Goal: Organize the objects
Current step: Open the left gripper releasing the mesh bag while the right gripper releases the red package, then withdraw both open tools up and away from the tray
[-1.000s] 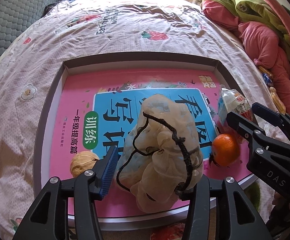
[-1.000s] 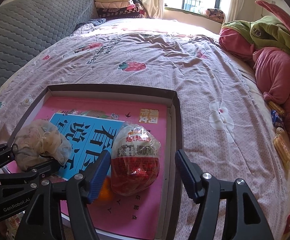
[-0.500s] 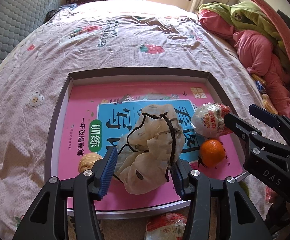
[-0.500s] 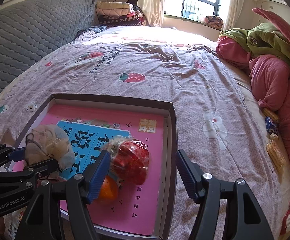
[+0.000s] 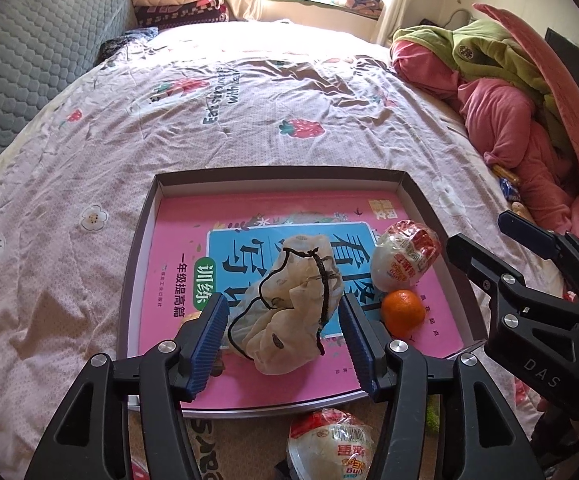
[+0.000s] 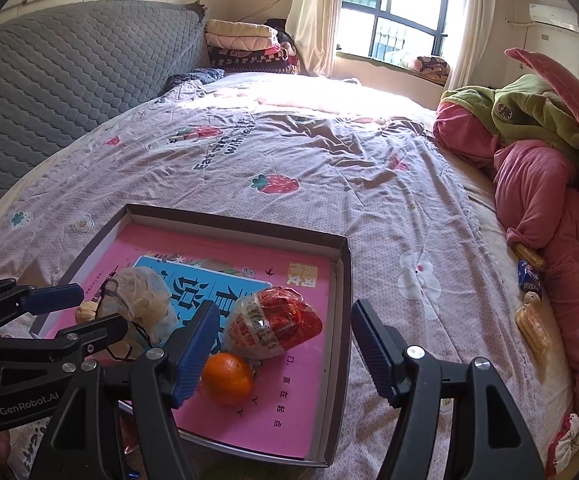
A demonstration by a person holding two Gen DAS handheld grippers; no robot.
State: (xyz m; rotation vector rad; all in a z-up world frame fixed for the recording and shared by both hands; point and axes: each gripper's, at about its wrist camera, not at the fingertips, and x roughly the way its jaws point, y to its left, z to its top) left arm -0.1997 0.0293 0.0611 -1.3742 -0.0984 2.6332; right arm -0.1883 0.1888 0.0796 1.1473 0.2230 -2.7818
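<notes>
the tray (image 5: 141, 240) looks like matt grey cardboard, and the pink book (image 5: 177, 240) lying in it has a smooth, faintly glossy paper cover. the pouch (image 5: 289, 312) is thin, crinkled cloth with a rough black cord, while the snack bag (image 6: 277, 320) is shiny clear plastic and the orange (image 6: 227, 378) has a dimpled, slightly glossy skin. the bedspread (image 5: 249, 112) is soft matt cotton-like cloth, wrinkled.

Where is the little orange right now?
The orange lies in the tray on the pink book, near the tray's near right corner in the right wrist view, just below the red snack bag.
</notes>
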